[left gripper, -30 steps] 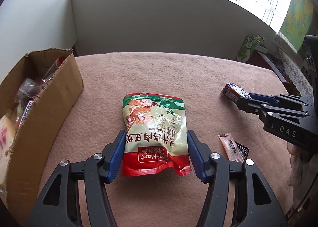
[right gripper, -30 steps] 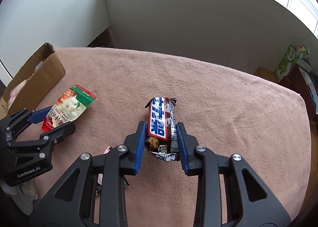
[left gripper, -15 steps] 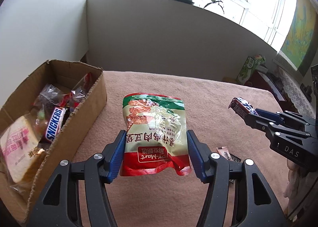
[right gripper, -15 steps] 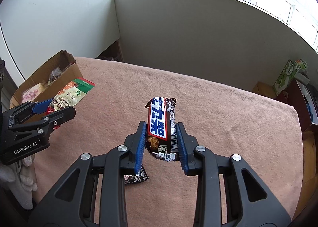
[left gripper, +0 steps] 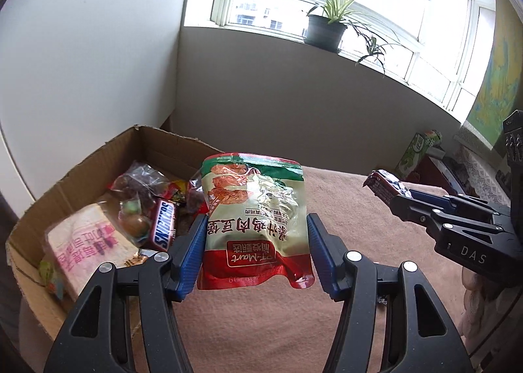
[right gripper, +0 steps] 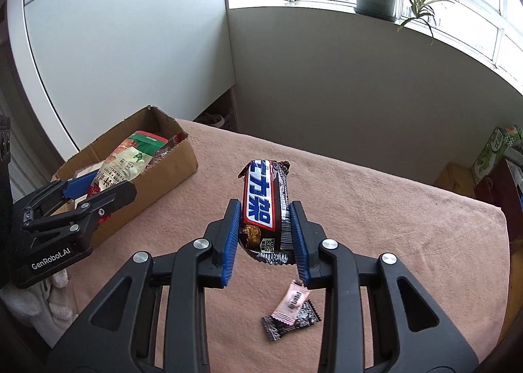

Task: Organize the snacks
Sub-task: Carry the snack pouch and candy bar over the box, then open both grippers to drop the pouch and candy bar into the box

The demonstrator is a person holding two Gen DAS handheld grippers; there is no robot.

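Pink-blanketed table (right gripper: pixel 392 209), cardboard box (right gripper: pixel 170 173) at its left edge. My left gripper (left gripper: pixel 256 253) clamps a snack pouch (left gripper: pixel 255 216) over the box; my right gripper (right gripper: pixel 264 242) pinches a Snickers bar (right gripper: pixel 264 206) right of the box.

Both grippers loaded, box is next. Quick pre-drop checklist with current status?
1. Left gripper has a grip on the snack pouch: ok, both pads press its sides.
2. Right gripper has a grip on the chocolate bar: ok, clamped between the pads.
3. Pouch is up off the blanket: ok.
4. Pouch fully over the cardboard box: cannot tell; it hangs near the box's near edge.
5. Room in the box: ok, but it already holds bread and a candy bar.
6. Nothing left on the blanket: not ok, two small candies remain.
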